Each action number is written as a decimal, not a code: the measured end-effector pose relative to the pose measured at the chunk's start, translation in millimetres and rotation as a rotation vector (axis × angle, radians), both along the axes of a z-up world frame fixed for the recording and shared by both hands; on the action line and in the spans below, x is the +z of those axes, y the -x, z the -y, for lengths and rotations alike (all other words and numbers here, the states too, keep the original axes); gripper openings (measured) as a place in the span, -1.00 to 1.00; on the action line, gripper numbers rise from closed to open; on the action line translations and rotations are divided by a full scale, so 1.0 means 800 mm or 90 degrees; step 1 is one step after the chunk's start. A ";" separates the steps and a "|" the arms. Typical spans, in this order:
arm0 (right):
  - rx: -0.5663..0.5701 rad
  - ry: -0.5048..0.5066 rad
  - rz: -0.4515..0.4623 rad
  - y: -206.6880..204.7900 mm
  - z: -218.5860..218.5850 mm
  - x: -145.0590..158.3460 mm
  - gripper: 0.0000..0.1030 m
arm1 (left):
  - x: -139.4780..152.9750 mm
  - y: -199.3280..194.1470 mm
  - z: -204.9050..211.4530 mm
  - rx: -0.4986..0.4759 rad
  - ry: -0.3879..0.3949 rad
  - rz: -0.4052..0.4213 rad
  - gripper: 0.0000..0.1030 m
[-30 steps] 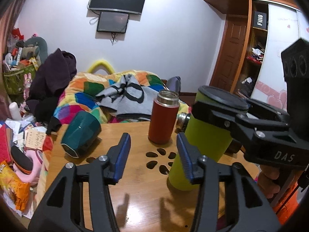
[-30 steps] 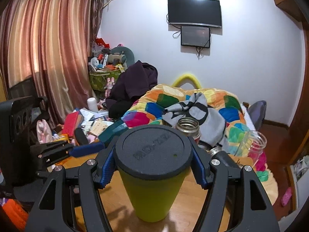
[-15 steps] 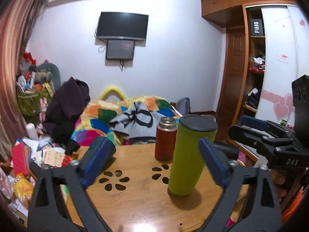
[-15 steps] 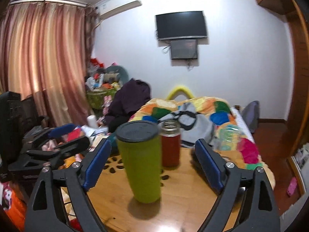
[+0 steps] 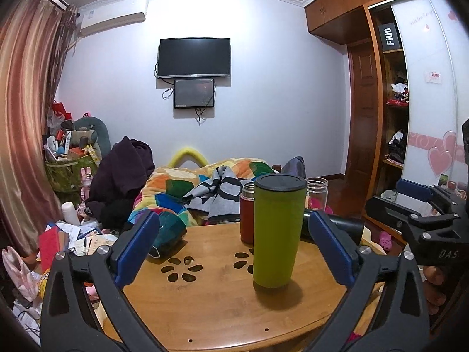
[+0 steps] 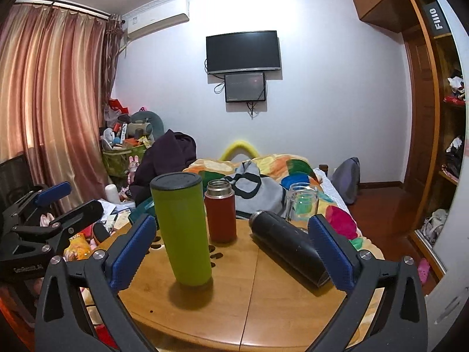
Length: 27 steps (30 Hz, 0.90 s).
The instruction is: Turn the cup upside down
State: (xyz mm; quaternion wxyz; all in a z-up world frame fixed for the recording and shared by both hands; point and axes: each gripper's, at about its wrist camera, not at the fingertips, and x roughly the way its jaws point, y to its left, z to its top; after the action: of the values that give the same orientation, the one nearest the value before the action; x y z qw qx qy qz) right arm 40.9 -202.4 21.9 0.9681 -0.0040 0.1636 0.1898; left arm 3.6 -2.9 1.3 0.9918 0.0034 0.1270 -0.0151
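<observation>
You are looking at five drinking vessels on one round wooden table [image 5: 205, 308]: one green cup [image 5: 277, 231], one red flask [image 5: 246, 212], one clear glass jar [image 5: 318, 192], one black bottle [image 6: 288, 245], and one teal cup [image 5: 168, 234]. The green cup is standing near the middle of the table with its wide end, showing as a flat matte black disc, on top and its narrower end resting on the wood; the body is tapering downward, smooth and satin yellow-green. The red flask is standing just behind it, open-mouthed with a steel rim. The glass jar is standing at the far right edge. The black bottle is lying on its side to the right, dull and cylindrical. The teal cup is lying tipped over at the far left edge. The table surface is glossy, with petal-shaped cutouts. You are holding the left gripper [image 5: 234, 249] with its ribbed blue pads spread wide apart, clear of the cup. You are holding the right gripper [image 6: 231, 252] likewise spread wide, gripping nothing, with the green cup standing between its fingers but touching neither.
</observation>
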 end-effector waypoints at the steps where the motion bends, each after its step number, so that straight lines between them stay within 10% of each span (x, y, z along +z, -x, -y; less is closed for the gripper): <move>1: -0.002 -0.001 -0.001 0.002 0.001 -0.001 1.00 | 0.000 0.002 0.001 0.002 -0.001 0.001 1.00; 27: -0.005 -0.011 0.000 0.015 0.001 0.001 1.00 | -0.003 0.009 -0.002 0.005 0.009 0.001 1.00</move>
State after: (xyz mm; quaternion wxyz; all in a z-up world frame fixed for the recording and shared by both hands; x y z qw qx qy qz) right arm 28.7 -203.5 22.8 0.9688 0.0050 0.1620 0.1877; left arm -3.9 -1.0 -0.9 0.9920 -0.0044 0.1258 -0.0121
